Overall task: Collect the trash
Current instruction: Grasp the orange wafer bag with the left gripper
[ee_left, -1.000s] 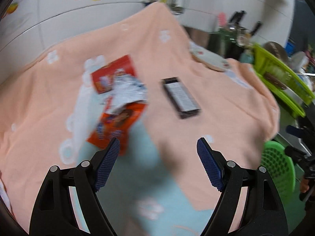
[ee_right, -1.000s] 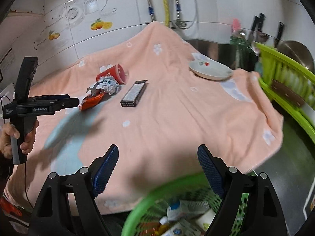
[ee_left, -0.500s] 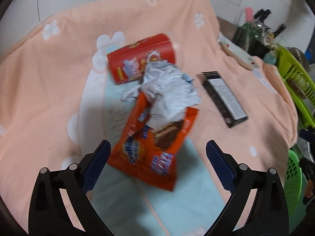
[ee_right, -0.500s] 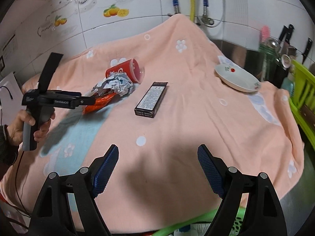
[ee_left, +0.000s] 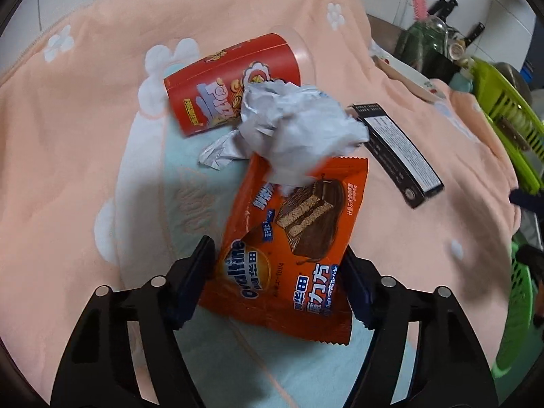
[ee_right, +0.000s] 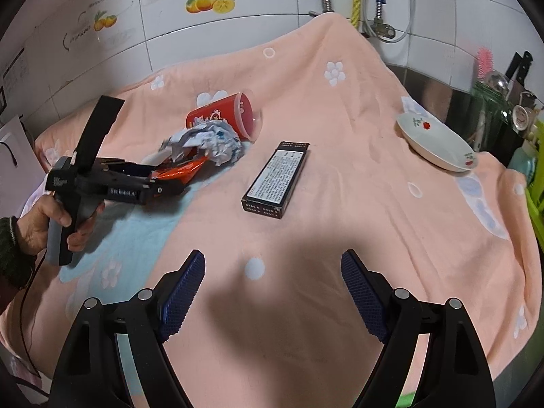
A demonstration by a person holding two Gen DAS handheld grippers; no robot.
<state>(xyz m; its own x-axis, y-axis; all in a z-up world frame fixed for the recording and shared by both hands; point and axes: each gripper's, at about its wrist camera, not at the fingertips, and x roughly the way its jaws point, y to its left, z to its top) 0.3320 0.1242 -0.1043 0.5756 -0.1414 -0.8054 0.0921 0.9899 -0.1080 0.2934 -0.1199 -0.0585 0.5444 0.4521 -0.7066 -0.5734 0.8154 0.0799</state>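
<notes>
An orange snack wrapper (ee_left: 292,248) lies on the peach blanket (ee_left: 68,156), its near end between the open fingers of my left gripper (ee_left: 282,282). A crumpled white paper (ee_left: 299,136) rests on its far end, beside a tipped red cup (ee_left: 231,81). A black box (ee_left: 397,149) lies to the right. In the right wrist view my right gripper (ee_right: 272,289) is open and empty above the blanket, with the black box (ee_right: 277,178), cup (ee_right: 224,115), paper (ee_right: 207,142) and left gripper (ee_right: 163,187) ahead.
A white dish (ee_right: 435,142) sits at the blanket's right. A green basket (ee_left: 516,316) stands below the table's right edge. A green dish rack (ee_left: 506,115) and knives (ee_right: 520,64) are at far right. Tiled wall (ee_right: 238,10) behind.
My left gripper has moved forward and down until the orange wrapper lies between its fingers. My right gripper has risen away from the green basket and faces the table.
</notes>
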